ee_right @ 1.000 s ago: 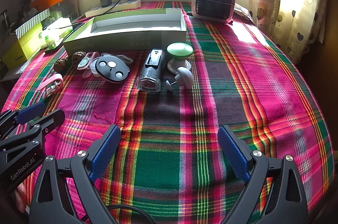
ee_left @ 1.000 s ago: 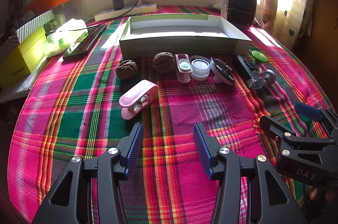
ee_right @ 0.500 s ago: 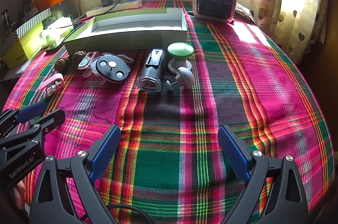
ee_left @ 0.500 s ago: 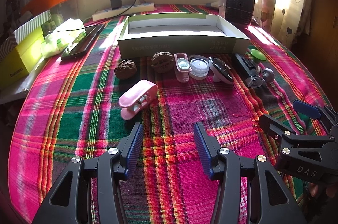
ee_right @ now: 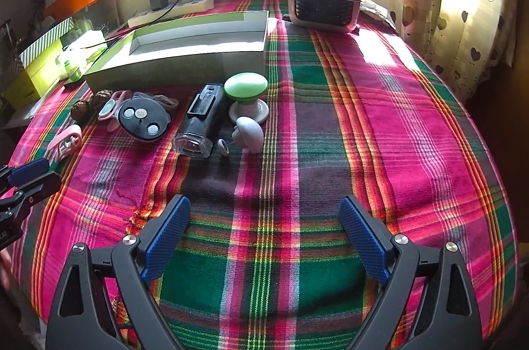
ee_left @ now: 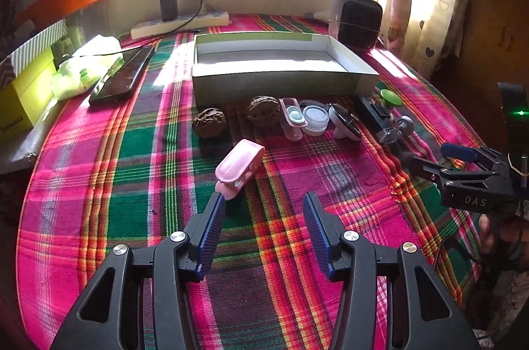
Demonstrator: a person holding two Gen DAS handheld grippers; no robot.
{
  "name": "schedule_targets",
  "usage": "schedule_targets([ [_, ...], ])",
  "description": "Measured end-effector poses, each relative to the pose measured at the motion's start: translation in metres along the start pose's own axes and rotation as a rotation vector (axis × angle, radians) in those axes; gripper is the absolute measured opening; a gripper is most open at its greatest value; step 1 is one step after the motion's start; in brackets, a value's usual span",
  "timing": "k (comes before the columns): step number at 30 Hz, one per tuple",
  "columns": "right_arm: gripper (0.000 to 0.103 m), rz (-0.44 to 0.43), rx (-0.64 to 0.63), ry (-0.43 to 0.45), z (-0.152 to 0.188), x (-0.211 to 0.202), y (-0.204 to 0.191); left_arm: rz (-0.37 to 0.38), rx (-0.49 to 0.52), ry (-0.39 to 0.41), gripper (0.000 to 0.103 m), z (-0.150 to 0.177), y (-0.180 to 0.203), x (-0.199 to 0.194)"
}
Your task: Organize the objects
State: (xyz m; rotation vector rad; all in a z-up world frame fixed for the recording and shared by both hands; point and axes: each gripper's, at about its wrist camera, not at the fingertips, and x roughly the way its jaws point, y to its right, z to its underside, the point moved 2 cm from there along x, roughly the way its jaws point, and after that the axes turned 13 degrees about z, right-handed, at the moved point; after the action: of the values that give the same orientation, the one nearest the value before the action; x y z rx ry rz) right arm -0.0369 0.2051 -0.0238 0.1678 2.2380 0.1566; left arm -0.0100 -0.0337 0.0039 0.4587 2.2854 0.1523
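Left gripper has its fingers spread with nothing between them, and its left pad sits just short of the pink clip, which lies apart from the row of small items in front of the open box. Right gripper is wide, jaws closing a little, over bare plaid cloth, nothing between the pads. Risks as judged: the clip is rounded and lies skewed to the pads, so a closing squeeze could squirt it sideways or drag the loose cloth. The two walnuts would roll if nudged. The black torch-like item, green knob and white mushroom-shaped piece sit tight together, so picking one may knock another. Hard to read: what the black round disc and clear pot are; box interior is washed out by window glare; the right-hand grip is mostly cut off at the frame edge.
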Motion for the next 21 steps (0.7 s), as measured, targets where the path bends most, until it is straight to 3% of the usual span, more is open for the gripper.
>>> schedule_targets([
  [6,0.086,-0.001,-0.007,-0.007,-0.015,0.012,0.001,0.007,-0.056,0.019,0.047,-0.013,-0.023,0.002],
  [16,0.079,-0.016,-0.037,-0.008,-0.029,0.021,-0.001,0.031,-0.024,-0.037,0.047,-0.023,-0.024,0.028],
  [21,0.066,-0.025,-0.046,0.002,-0.033,0.021,-0.002,0.027,-0.037,-0.065,0.047,-0.026,-0.027,0.035],
])
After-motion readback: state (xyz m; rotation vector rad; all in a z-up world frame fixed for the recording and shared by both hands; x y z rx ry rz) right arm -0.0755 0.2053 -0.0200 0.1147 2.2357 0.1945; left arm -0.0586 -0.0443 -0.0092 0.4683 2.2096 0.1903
